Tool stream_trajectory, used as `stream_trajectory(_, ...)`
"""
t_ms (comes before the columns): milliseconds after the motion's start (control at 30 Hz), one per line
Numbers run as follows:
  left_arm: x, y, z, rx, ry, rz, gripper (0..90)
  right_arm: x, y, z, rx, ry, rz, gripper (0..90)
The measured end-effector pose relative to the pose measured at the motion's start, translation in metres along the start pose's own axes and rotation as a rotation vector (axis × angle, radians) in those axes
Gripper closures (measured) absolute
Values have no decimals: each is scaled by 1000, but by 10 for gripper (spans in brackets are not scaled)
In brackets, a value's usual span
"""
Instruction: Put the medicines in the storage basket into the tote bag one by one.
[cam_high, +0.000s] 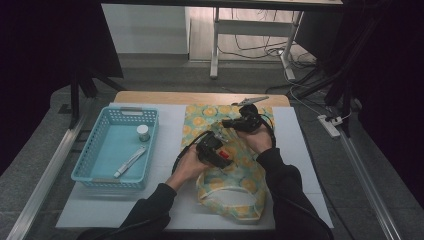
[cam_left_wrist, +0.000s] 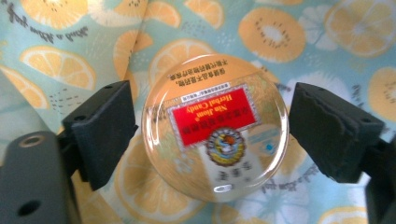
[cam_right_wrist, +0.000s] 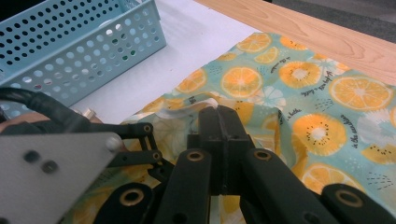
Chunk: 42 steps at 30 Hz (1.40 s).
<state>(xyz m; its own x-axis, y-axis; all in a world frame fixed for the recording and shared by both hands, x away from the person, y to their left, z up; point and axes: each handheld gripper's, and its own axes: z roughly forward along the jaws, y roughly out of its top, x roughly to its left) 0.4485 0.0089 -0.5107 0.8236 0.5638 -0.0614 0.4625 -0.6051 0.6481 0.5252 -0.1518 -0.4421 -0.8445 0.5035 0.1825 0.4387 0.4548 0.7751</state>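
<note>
Candy tin (cam_left_wrist: 215, 128) is round, clear-lidded, red "Herbal Candy" label, lying flat on the citrus-print fabric bag (cam_high: 231, 192). It sits between my left gripper (cam_left_wrist: 212, 135) jaws, but both pads stand off its rim, a gap each side. So left jaws are wide open around the tin with nothing gripped. In the high view the tin shows as a red spot (cam_high: 224, 155) just under my left gripper (cam_high: 214, 148), mid-bag.

My right gripper (cam_right_wrist: 219, 126) has jaws pressed fully together on a pinched fold of the bag cloth, which bunches up right at the tips. In the high view that gripper (cam_high: 235, 122) holds the far part of the bag.

Progress guess: I'm packing the bag or emptying it; I can't tell which. Either way the tin is neither grasped nor lifted. The blue basket (cam_high: 116, 147) to the left carries a small white-capped jar (cam_high: 143, 132) and a pen-like stick (cam_high: 129, 161), both apart from the bag. Left to do: close on the tin and move it.

Pose: left hand (cam_high: 187, 167) comes in low, gripper pointing steeply down over the tin. Right hand (cam_high: 260, 140) reaches farther forward, gripper angled low along the surface (cam_high: 170, 125) towards the basket side. Both forearms come in from the near edge, sleeves dark.
</note>
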Motion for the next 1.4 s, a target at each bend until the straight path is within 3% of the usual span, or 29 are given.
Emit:
stream_trajectory(267,-2,1,-12,-26,-33,-14,93,0,-1,-2,-3,2,2,900)
stream_trajectory(500,-8,3,-27,-65,-117,-44,15,-1,-2,-4,-7,3,5,900)
stream_trajectory(633,-11,3,-40,-85,-115,-35,5,-1,-2,-4,-8,2,3,900)
stream_trajectory(800,-10,0,-58,-126,-142,-53,7,0,-1,-5,-6,3,0,900)
stream_trajectory(1100,-8,-8,-83,-145,-168,-48,12,0,-2,-5,-1,5,1,900)
stream_trajectory(1400,0,-20,-118,-176,-132,-73,26,0,-2,-6,-1,4,-2,900)
